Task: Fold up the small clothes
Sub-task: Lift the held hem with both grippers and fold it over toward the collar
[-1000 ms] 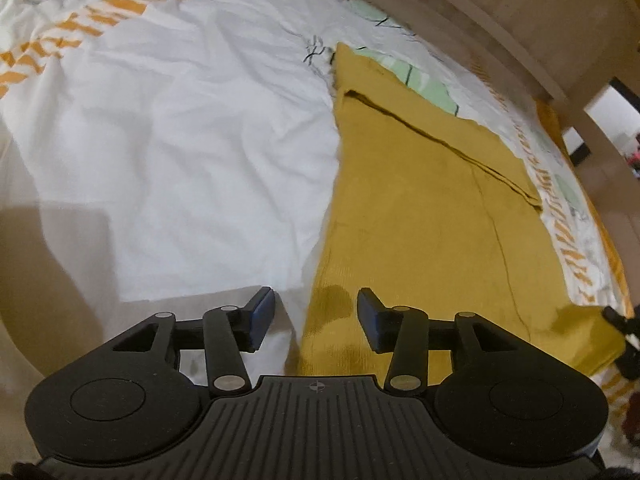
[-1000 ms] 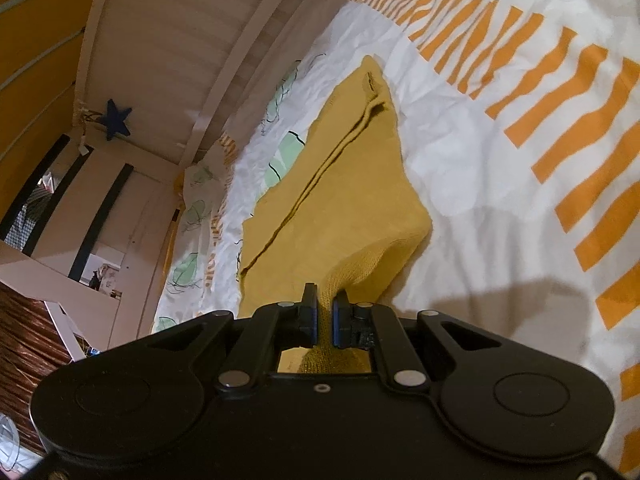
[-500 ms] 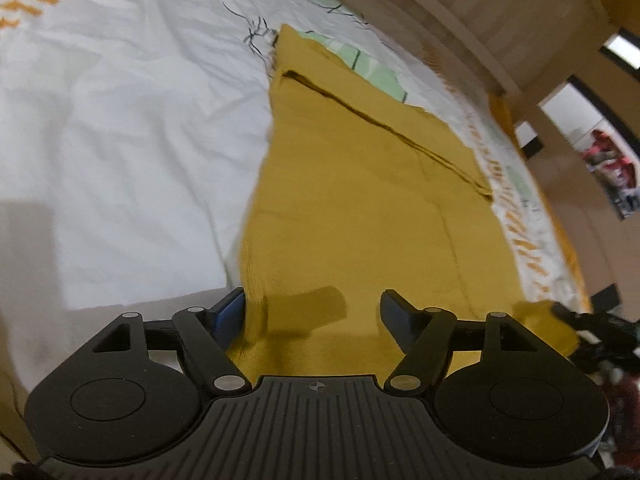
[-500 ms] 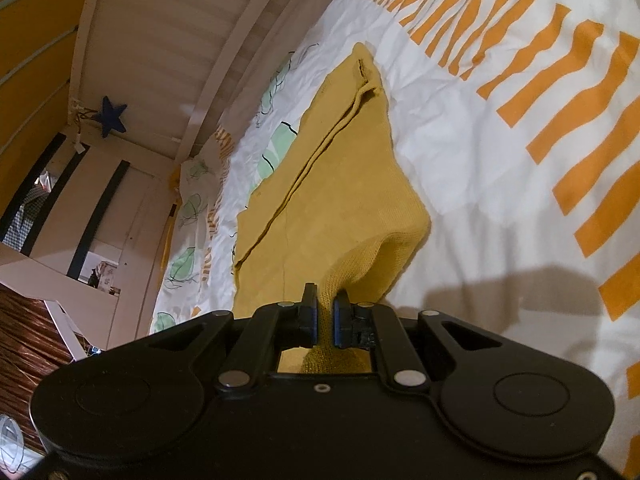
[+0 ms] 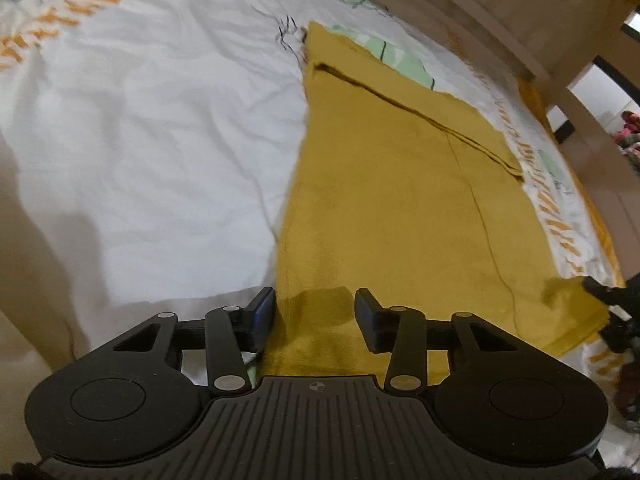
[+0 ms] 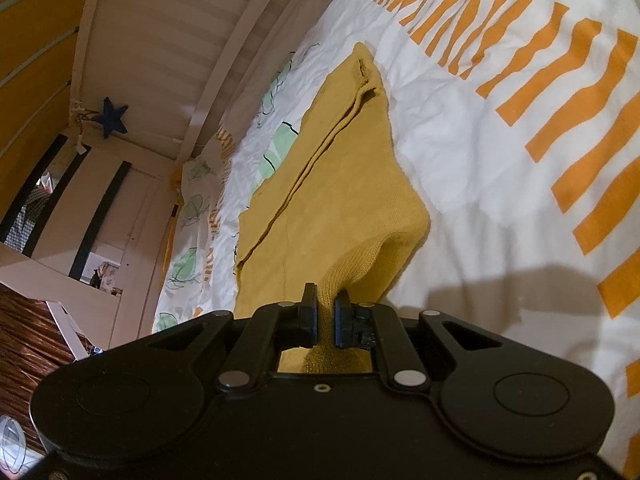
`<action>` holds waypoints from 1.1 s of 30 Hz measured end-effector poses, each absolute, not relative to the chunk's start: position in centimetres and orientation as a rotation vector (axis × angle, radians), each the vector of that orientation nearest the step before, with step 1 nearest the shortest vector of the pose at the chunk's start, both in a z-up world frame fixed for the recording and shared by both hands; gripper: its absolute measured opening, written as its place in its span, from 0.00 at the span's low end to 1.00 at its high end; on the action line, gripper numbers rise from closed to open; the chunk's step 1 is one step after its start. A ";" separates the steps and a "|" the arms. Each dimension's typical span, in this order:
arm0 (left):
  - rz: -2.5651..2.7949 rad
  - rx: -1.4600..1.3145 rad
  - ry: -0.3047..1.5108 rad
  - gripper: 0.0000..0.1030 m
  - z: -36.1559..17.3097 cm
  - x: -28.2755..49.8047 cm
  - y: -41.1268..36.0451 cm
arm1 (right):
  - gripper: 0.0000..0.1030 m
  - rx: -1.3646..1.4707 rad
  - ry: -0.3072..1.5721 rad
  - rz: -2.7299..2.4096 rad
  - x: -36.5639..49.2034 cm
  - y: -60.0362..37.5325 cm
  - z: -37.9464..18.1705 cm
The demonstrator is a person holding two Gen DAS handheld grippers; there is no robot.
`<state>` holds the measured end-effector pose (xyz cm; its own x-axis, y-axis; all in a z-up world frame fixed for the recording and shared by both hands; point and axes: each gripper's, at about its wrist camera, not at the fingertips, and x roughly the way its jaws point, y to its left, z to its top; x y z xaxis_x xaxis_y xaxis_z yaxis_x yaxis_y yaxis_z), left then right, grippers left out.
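A mustard-yellow knit garment (image 5: 400, 200) lies flat on the bed, with a folded strip along its far edge. My left gripper (image 5: 316, 312) straddles the garment's near left corner. Its jaws are closing, with cloth between them and a gap still on both sides. My right gripper (image 6: 326, 316) is shut on the garment's other near corner (image 6: 360, 264), which is lifted a little off the sheet. In the left wrist view the right gripper (image 5: 600, 292) shows at the far right edge, holding that corner.
The bed is covered by a white sheet (image 5: 160, 120) with orange stripes (image 6: 560, 128) and green leaf prints. A wooden bed rail (image 5: 500, 0) runs along the far side. A blue star (image 6: 112, 116) hangs on the wall near a white cabinet.
The left gripper shifted right over the garment's near corner, spread its jaws wide, then narrowed them around the cloth. The right gripper kept still, shut on its corner.
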<state>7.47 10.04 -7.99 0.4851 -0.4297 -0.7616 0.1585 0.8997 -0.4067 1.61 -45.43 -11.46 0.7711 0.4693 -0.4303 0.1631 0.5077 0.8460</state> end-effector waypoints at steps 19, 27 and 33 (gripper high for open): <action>-0.449 -0.593 0.886 0.05 -3.9 10.0 11.6 | 0.16 1.007 0.613 0.219 2.5 -45.0 -8.6; -0.460 -0.612 0.783 0.05 -0.5 14.7 10.2 | 0.16 1.006 0.546 0.218 5.9 -46.4 -6.2; -0.447 -0.637 0.736 0.05 0.7 19.3 9.4 | 0.16 1.020 0.519 0.205 10.3 -47.9 -5.2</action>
<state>19.30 9.37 0.74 0.6633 -0.5794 -0.4738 0.1534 0.7248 -0.6716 10.31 -47.93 -5.22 0.8610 0.3983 -0.3162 0.0739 0.5171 0.8527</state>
